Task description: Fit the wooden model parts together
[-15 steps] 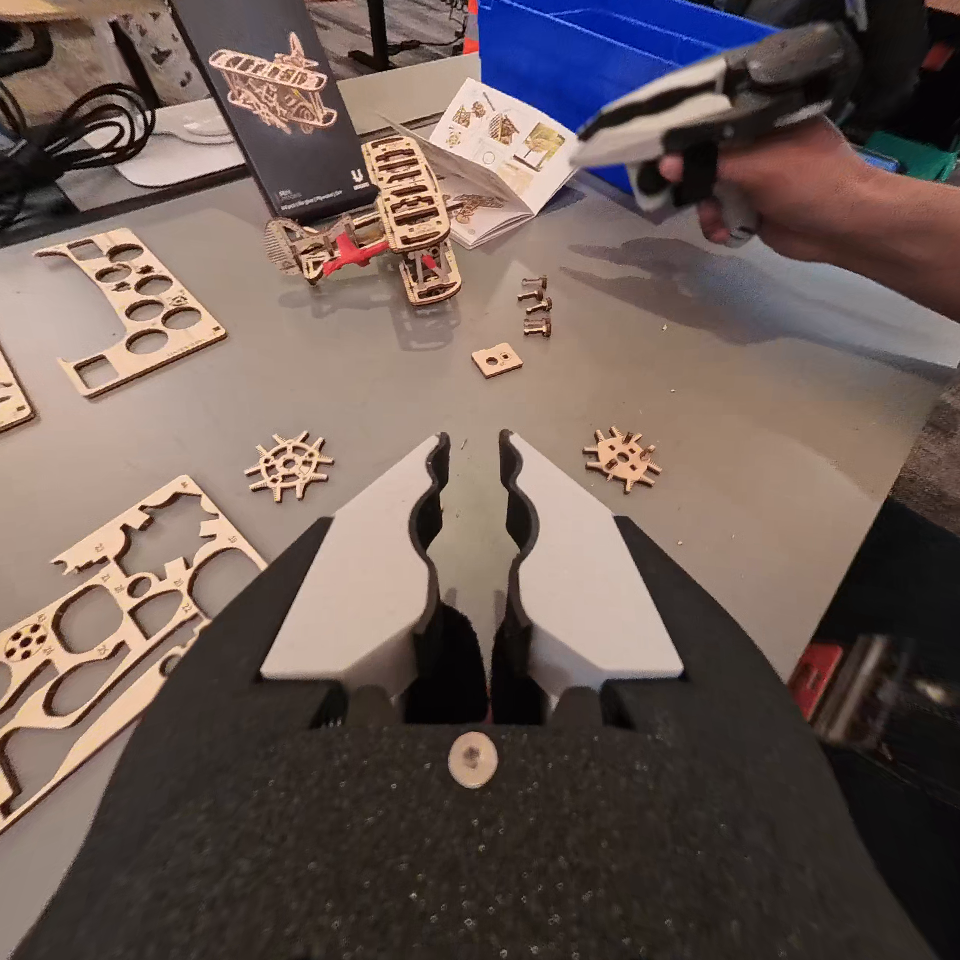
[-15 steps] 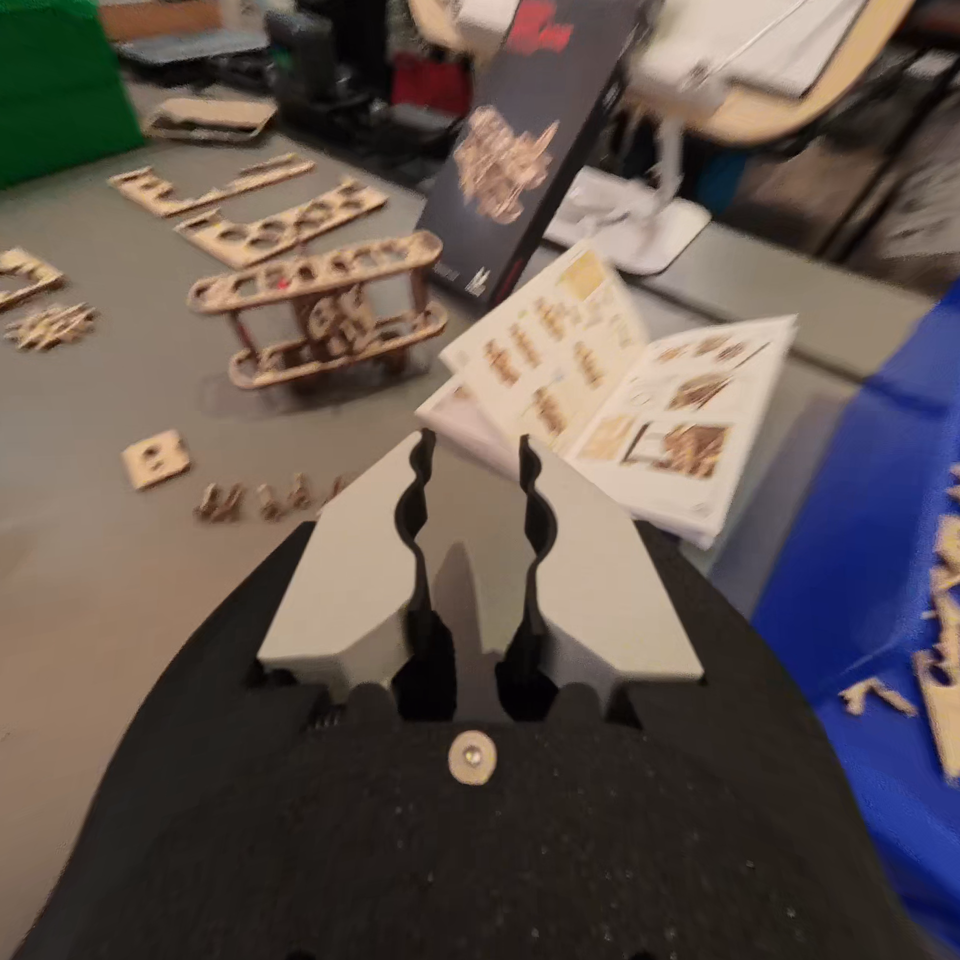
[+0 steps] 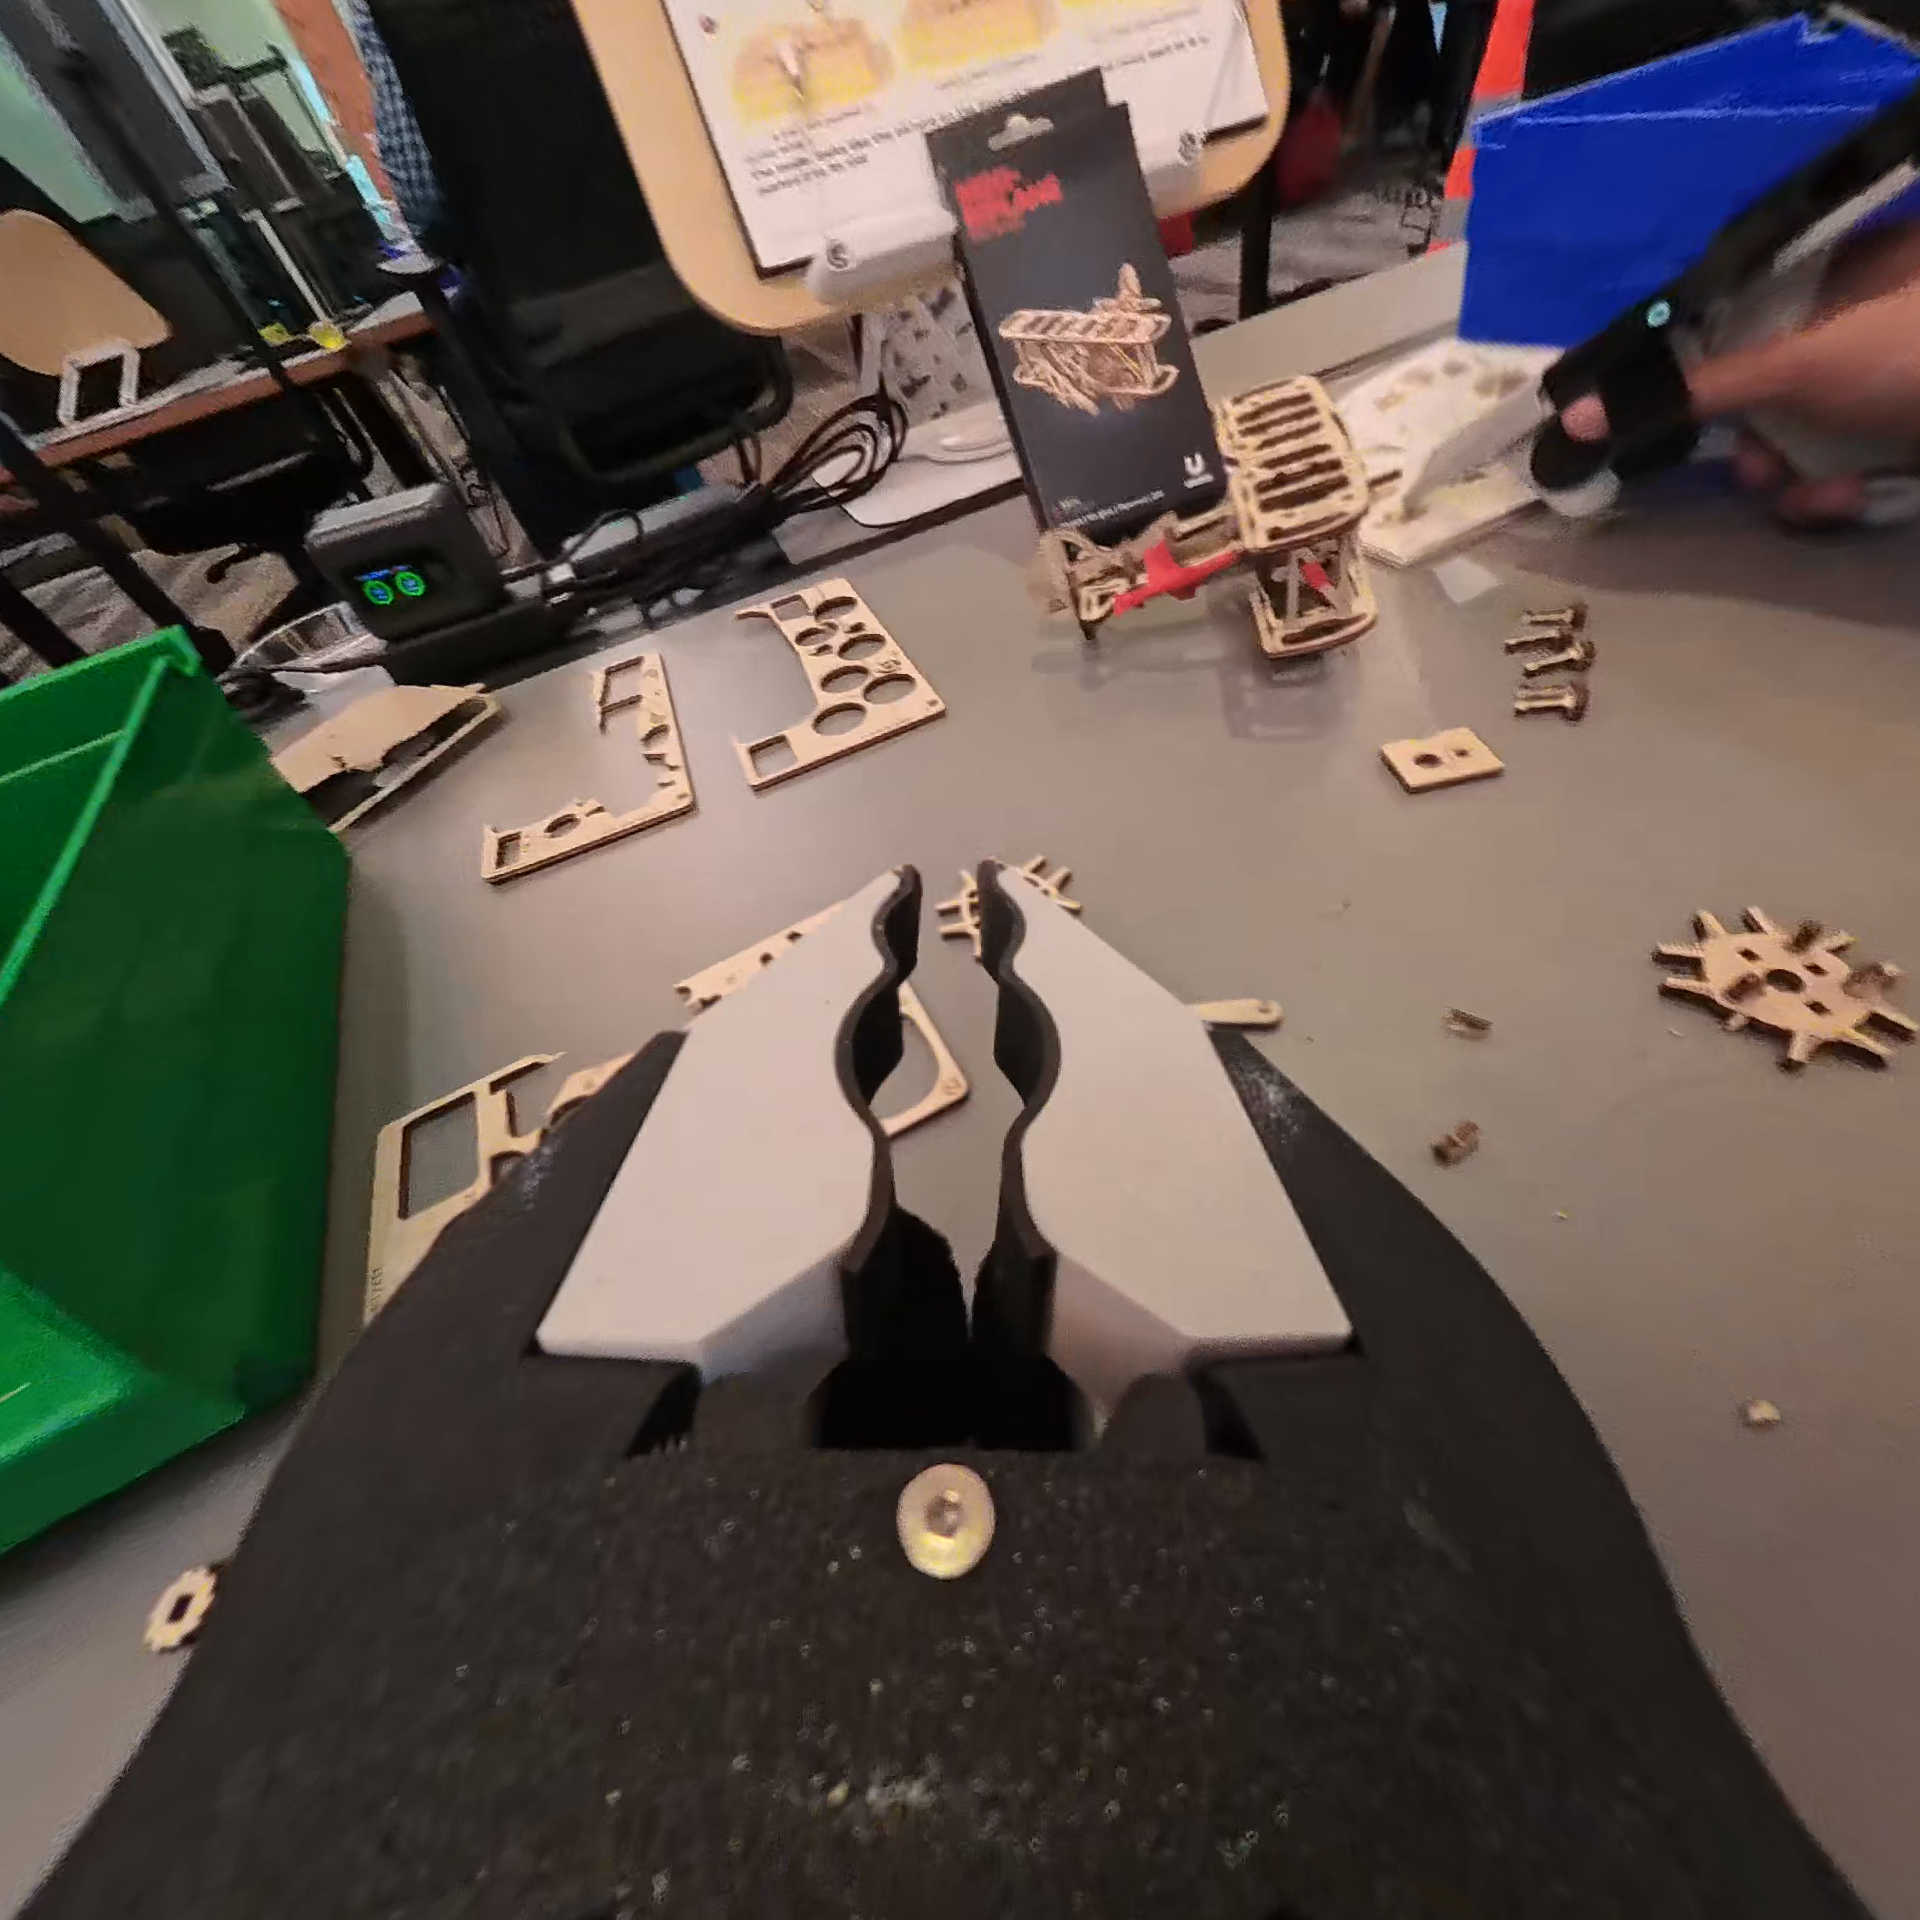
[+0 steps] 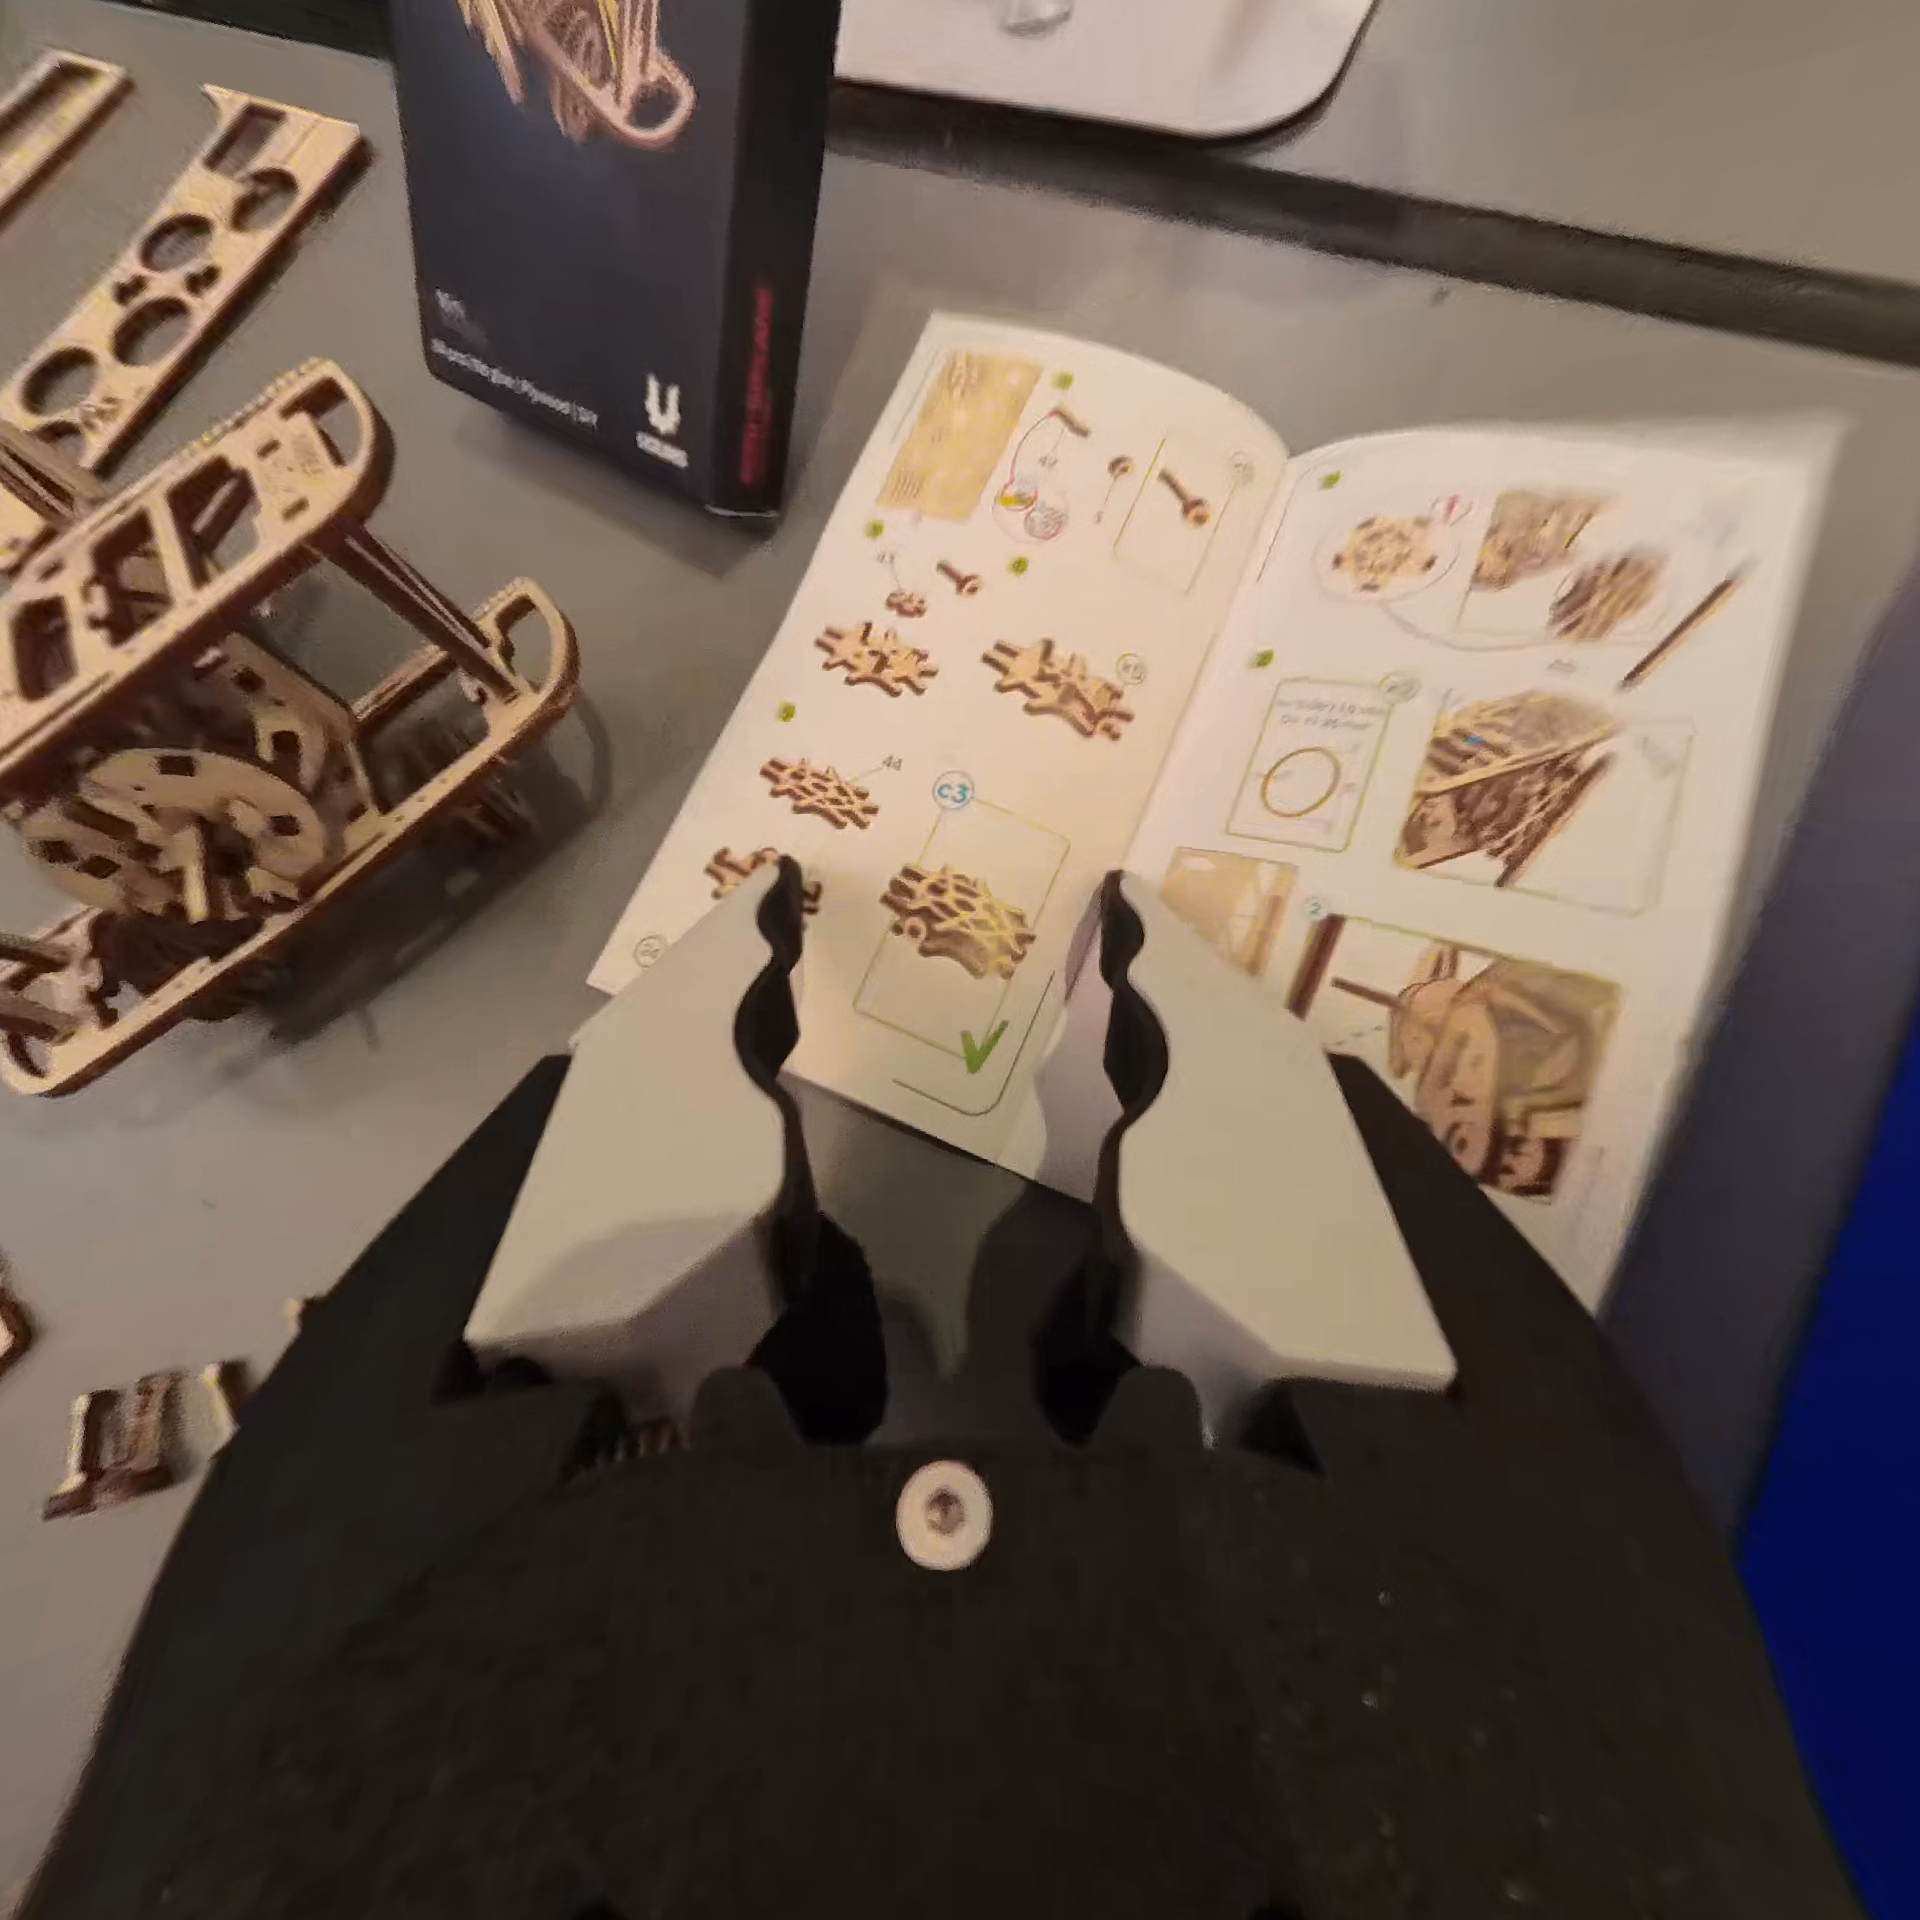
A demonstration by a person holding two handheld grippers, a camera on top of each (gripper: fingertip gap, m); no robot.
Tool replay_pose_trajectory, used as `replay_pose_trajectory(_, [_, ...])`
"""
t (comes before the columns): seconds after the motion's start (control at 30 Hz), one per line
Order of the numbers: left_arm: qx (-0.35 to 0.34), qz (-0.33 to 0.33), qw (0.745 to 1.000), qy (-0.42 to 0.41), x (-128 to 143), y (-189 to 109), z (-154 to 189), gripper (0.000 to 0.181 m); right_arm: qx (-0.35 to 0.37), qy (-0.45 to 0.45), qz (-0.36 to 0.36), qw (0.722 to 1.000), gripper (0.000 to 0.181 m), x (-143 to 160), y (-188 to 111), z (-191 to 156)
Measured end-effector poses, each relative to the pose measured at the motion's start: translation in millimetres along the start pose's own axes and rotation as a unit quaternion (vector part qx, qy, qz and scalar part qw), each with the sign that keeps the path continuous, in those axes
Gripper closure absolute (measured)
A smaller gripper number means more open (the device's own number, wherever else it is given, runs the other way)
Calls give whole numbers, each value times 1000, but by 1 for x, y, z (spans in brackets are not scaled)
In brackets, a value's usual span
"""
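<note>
Grey table littered with plywood sheets. Wooden biplane model far right of centre, beside dark box. Left gripper narrow gap, empty, over spoked wheel. Right gripper wide, empty, over open booklet.

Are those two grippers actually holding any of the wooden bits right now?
No. The left gripper is nearly closed with nothing between its fingers, and the right gripper hangs open and empty above the open white instruction booklet.

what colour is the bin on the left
Bright green bin, clearest in the left wrist view.
</note>
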State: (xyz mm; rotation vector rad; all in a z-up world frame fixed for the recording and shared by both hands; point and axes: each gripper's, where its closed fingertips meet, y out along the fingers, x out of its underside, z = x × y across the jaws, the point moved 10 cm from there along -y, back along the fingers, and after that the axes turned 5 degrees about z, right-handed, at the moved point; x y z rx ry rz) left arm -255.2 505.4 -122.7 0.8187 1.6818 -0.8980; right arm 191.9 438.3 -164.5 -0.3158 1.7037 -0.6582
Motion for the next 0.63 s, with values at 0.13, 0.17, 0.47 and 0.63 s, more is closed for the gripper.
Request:
replay_pose_trajectory(0.13, [-19, 13, 1000, -13, 7, 3, -11, 173, 19, -41, -11, 999, 125, 0, 3, -2])
replay_pose_trajectory(0.17, [-20, 18, 999, -24, 9, 4, -12, 173, 19, -39, -10, 999, 125, 0, 3, -2])
replay_pose_trajectory(0.47, [-2, 1, 998, -67, 12, 10, -17, 168, 11, -41, -7, 999, 121, 2, 3, -3])
replay_pose_trajectory(0.63, [3, -40, 995, -96, 16, 19, -22, 168, 11, -42, -6, 999, 120, 2, 3, -3])
